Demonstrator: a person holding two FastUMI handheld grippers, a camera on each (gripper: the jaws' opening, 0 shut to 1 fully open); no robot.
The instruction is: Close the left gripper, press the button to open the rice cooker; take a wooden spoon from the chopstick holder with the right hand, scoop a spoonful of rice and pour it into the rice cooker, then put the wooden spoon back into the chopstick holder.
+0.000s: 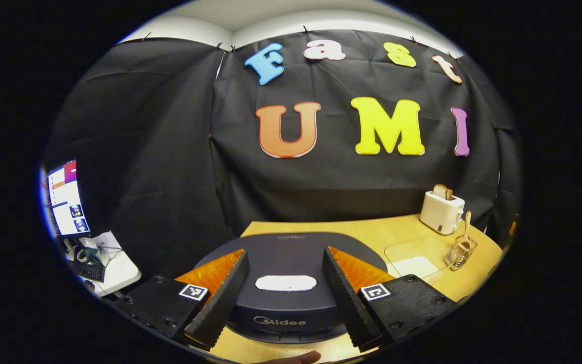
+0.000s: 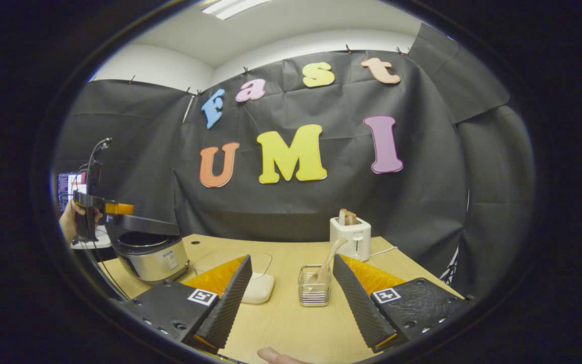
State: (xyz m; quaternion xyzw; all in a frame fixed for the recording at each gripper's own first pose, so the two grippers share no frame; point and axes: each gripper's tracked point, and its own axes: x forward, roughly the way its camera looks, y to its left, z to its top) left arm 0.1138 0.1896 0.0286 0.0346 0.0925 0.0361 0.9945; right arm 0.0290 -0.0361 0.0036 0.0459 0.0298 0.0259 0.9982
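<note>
Hovering over the rice cooker (image 1: 288, 283), the left tongs (image 1: 283, 298) stand released, fingers spread wide to either side of the lid, with the pale oval button (image 1: 286, 282) lying between and beyond the tips. In the right gripper view the same cooker (image 2: 149, 255) sits at the far left of the surface (image 2: 291, 313), and its lid looks lifted above the pot, though the left tongs partly cover it there, so I cannot say for sure that it is fully open.

Moving right, a clear dish with a white heap that looks like the rice (image 2: 255, 288) lies just beside the cooker. Next comes the wire chopstick holder (image 2: 314, 285), with the wooden spoon (image 2: 327, 263) standing in it, bowl down, handle leaning up and to the right. A toaster (image 2: 350, 236) stands behind it.

The right tongs (image 2: 291, 303) are also released and hold nothing. The holder lies straight ahead of them, between the two fingers but farther off. The right hand is plainly the nearer one. Since the handle runs nearly upright, the fingers will probably need to close across it from the sides.
</note>
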